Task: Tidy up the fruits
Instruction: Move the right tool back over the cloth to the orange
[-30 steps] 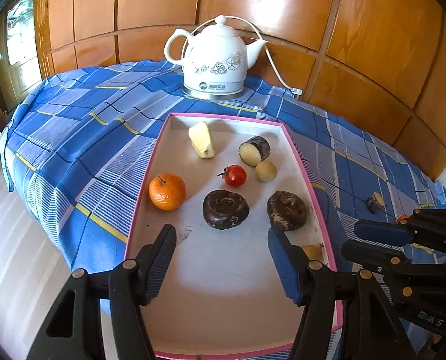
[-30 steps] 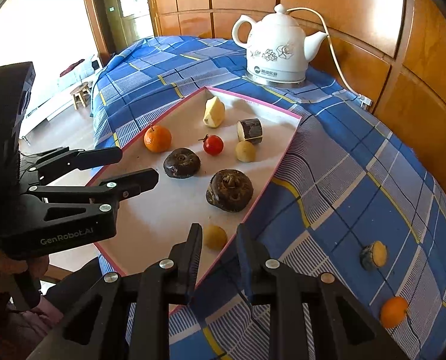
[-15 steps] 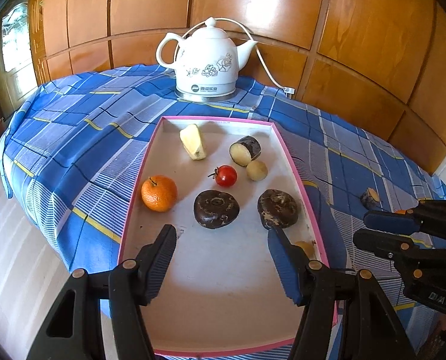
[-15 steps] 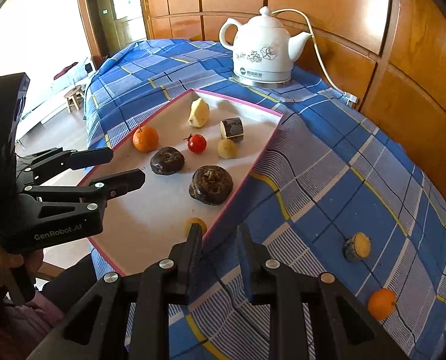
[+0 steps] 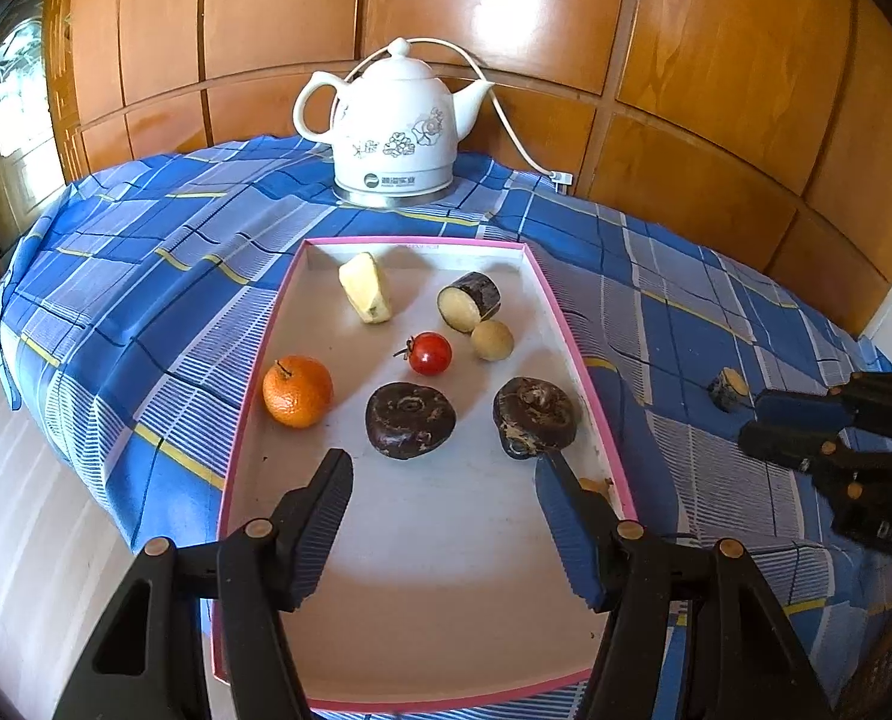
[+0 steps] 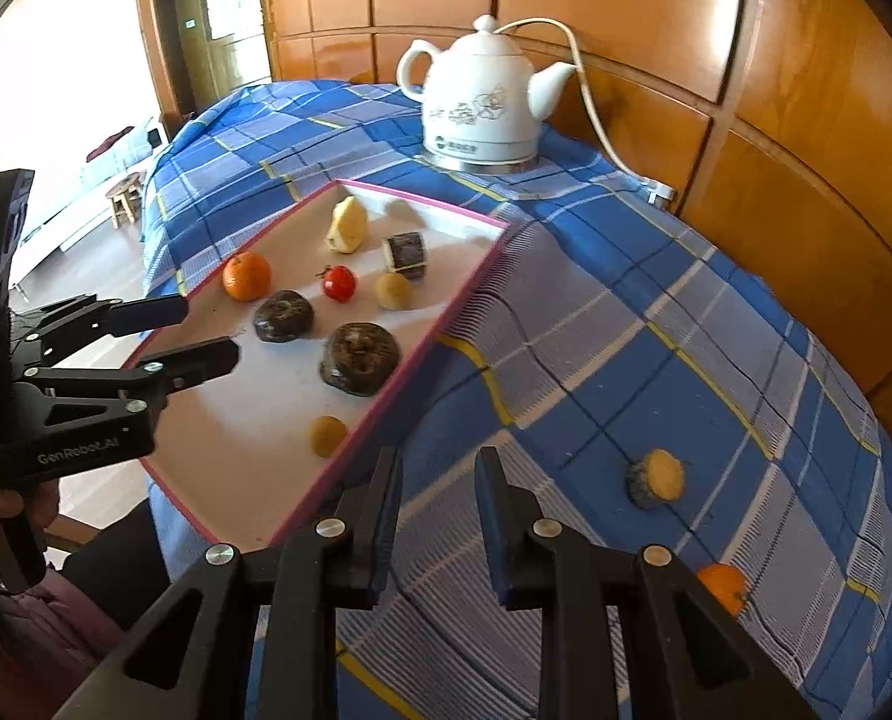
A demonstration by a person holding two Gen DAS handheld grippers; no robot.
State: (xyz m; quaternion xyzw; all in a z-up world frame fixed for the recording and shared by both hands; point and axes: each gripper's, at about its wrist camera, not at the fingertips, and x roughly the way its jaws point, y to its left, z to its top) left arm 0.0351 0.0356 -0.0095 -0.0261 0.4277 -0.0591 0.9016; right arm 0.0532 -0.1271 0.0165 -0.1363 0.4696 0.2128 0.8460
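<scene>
A pink-rimmed white tray (image 5: 577, 360) (image 6: 422, 354) holds an orange (image 5: 297, 391), a cherry tomato (image 5: 430, 353), an apple wedge (image 5: 366, 288), a dark-skinned cut piece (image 5: 468, 302), a small yellow ball fruit (image 5: 492, 340) and two dark brown round fruits (image 5: 410, 420) (image 5: 535, 416). Another small yellow fruit (image 6: 327, 435) lies by the tray's right rim. My left gripper (image 5: 443, 480) hovers open and empty over the tray's near half. My right gripper (image 6: 437, 477) is open and empty over the cloth right of the tray. A cut stub (image 6: 655, 477) and a small orange (image 6: 723, 587) lie on the cloth.
A white ceramic kettle (image 5: 395, 132) with a cord stands behind the tray near the wood-panelled wall. The blue checked cloth (image 6: 685, 360) covers the table and drops off at the left and near edges. A small stool (image 6: 123, 195) stands on the floor far left.
Both grippers pulled back and rose slightly. The right gripper shifted right, off the tray rim, over the cloth. Both stayed open and empty.
</scene>
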